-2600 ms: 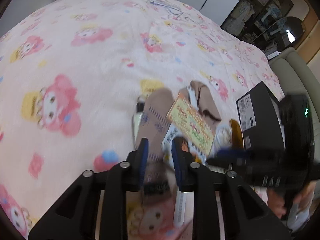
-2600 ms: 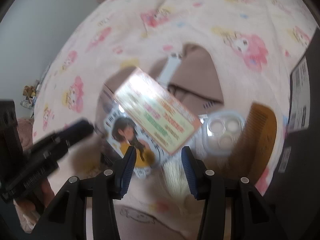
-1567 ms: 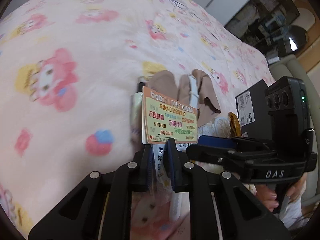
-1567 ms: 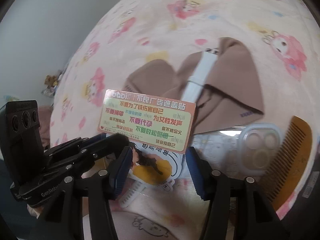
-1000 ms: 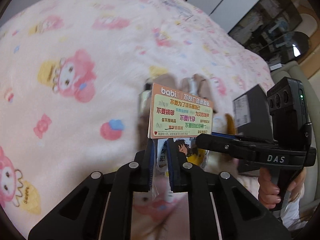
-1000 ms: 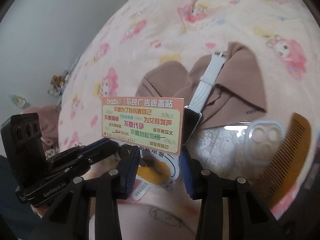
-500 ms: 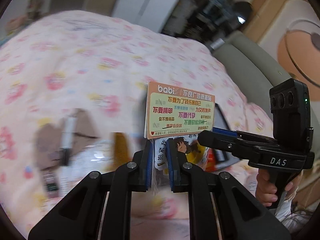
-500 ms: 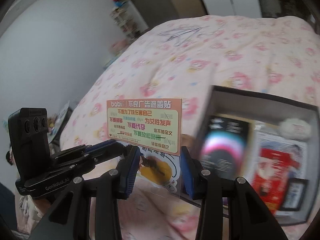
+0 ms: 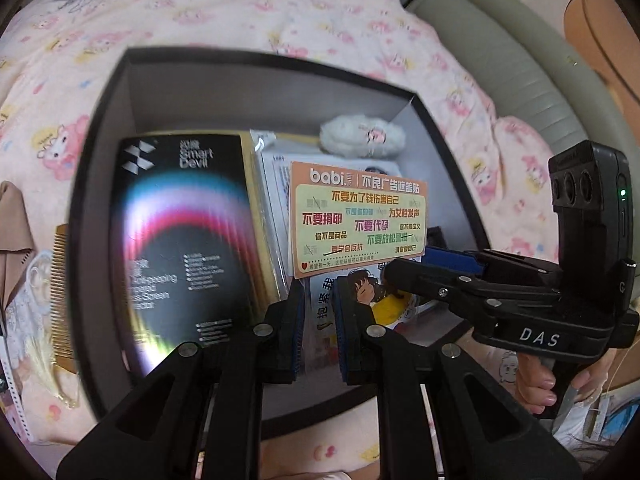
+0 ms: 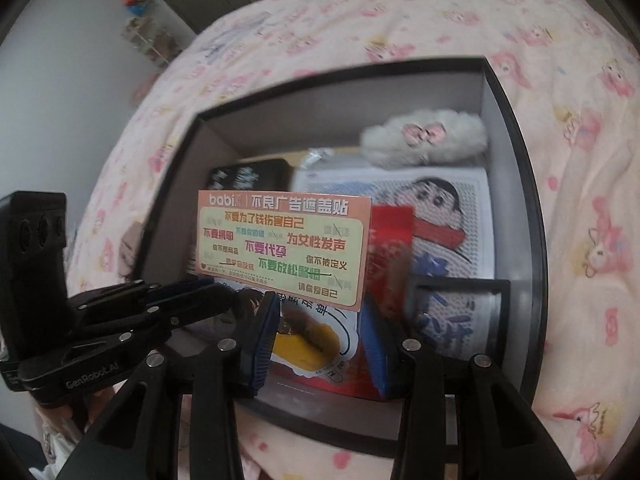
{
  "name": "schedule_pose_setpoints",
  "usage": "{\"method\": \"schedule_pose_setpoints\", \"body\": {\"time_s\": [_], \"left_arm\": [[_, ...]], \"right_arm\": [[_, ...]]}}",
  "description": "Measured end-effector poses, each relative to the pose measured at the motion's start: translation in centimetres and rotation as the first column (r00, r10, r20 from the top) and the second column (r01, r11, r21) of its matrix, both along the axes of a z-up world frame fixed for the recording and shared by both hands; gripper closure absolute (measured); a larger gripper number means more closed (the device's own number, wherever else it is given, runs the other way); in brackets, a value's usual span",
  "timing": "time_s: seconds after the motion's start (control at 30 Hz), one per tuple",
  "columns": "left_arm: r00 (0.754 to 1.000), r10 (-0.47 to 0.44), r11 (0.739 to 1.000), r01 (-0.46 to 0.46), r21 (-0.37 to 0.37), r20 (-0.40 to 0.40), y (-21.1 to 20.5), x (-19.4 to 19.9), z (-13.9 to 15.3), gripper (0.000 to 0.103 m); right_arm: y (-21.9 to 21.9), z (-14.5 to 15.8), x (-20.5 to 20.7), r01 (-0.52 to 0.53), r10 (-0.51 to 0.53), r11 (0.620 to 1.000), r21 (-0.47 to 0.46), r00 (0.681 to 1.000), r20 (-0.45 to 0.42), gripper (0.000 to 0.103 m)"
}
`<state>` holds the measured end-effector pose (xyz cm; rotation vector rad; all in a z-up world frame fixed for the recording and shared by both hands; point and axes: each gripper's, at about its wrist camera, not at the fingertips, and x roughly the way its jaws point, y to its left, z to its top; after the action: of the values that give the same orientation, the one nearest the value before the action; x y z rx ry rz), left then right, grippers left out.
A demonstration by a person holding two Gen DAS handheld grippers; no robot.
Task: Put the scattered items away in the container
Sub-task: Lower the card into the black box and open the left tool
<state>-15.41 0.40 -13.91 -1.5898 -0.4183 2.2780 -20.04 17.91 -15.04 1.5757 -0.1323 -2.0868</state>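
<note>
Left wrist view: left gripper [image 9: 318, 314] closed on a pack of sticker sheets [image 9: 357, 220], blue fingers [image 9: 297, 320] pinching its lower edge, orange card on top standing upright with a cartoon girl sheet behind it. Right gripper [image 9: 404, 276] reaching in from the right side, held by a hand [image 9: 536, 384], its tip against the same pack. Pack hanging directly above the open dark box [image 9: 256, 64], which sits on the pink cartoon-print bed cover [image 9: 280, 8]. Inside the box: a black screen protector pack [image 9: 184, 240] with a rainbow arc at left, a white fluffy hair clip [image 9: 362, 136] against the far wall, printed paper sheets beneath. Outside the box to the left, lying on the bed: a wooden comb [image 9: 62, 292] and a clear phone case [image 9: 28, 300], beside a bit of brown cloth [image 9: 12, 232]. Right wrist view: right gripper [image 10: 316, 334] with fingers [image 10: 262, 340] set apart to either side of the sticker sheets [image 10: 280, 244], gripping across the width; contact at the right finger hard to confirm. Left gripper [image 10: 176, 304] coming in from the left. Below the pack in the box: a red packet [image 10: 390, 240], a cartoon boy sheet [image 10: 436, 208], the hair clip [image 10: 424, 138] at the far wall.
</note>
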Motion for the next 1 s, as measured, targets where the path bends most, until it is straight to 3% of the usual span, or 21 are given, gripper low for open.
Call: {"method": "schedule_pose_setpoints", "body": {"time_s": [0.13,0.2,0.4,0.6,0.7,0.8,1.0], "left_arm": [[0.996,-0.007,1.0,0.009,-0.026,0.088,0.1,-0.2,-2.0,0.086],[0.995,-0.005,0.999,0.009,-0.042,0.095,0.1,-0.3,-2.1,0.084],[0.997,0.048,0.999,-0.047,-0.023,0.059,-0.9,-0.5,-1.6,0.084],[0.994,-0.003,1.0,0.002,0.009,0.108,0.8,-1.1,-3.1,0.084],[0.996,0.021,1.0,-0.021,0.007,0.082,0.5,-0.7,-2.6,0.084],[0.995,0.096,0.995,-0.095,-0.02,0.039,-0.7,-0.5,-1.8,0.084],[0.991,0.103,0.994,-0.101,-0.028,0.089,-1.0,-1.5,-3.1,0.084]], "right_arm": [[0.7,-1.0,0.0,0.021,-0.022,0.999,0.039,0.999,0.029,0.066],[1.4,-0.6,0.3,0.034,-0.034,0.999,0.028,0.999,0.017,0.068],[2.5,1.7,0.8,0.082,-0.081,0.997,0.002,0.985,-0.154,0.068],[0.6,-0.6,0.8,0.025,-0.02,0.997,0.07,0.997,-0.071,0.068],[0.6,-0.7,1.1,0.024,-0.02,0.997,0.072,0.999,-0.049,0.068],[0.7,-0.4,1.5,0.036,-0.031,0.996,0.078,0.998,-0.062,0.068],[-0.3,-0.8,0.8,0.056,-0.037,0.983,0.176,0.994,-0.106,0.067]]}}
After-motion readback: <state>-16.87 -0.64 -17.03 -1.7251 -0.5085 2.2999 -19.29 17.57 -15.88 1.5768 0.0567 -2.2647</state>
